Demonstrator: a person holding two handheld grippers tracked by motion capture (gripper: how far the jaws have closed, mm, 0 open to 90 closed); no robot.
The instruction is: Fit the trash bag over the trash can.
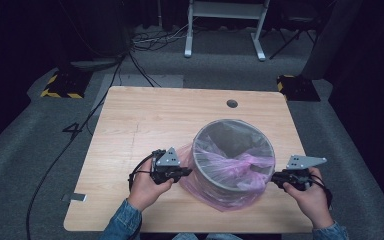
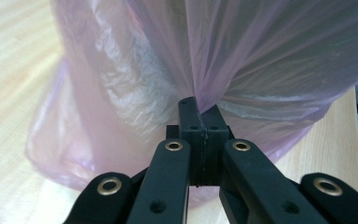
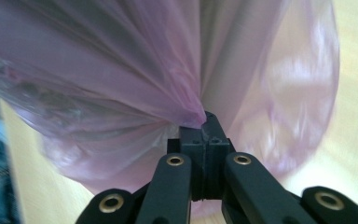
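- L side of high view: wooden table (image 1: pixel 130 130), bare on its L half; black cable (image 1: pixel 62 150) runs over the grey floor and up to the table's L edge.
- L hand (image 1: pixel 147 186), denim sleeve, comes in from the bottom, holds left gripper (image 1: pixel 184 172) w/ grey 3-corner plate on top, tip at L side of the bin.
- Left gripper (image 2: pixel 198 109) in its own view: jaws pressed together, pinching a gathered fold of pink bag (image 2: pixel 242 56); film fans out from the pinch.
- Centre: grey mesh bin (image 1: pixel 232 150) upright on table's near-right part, round rim open to the top.
- Pink bag (image 1: pixel 240 172) lines the bin inside; loose film hangs outside the wall, bunched round the base on the near side.
- Small round hole (image 1: pixel 232 103) in tabletop, beyond the bin.
- R side: R hand (image 1: pixel 311 197) holds right gripper (image 1: pixel 272 178), tip at bin's R side.
- Right gripper (image 3: pixel 204 120) in its own view: jaws closed tight, nipping a twisted point of pink bag (image 3: pixel 121 65); pleats radiate from the nip.
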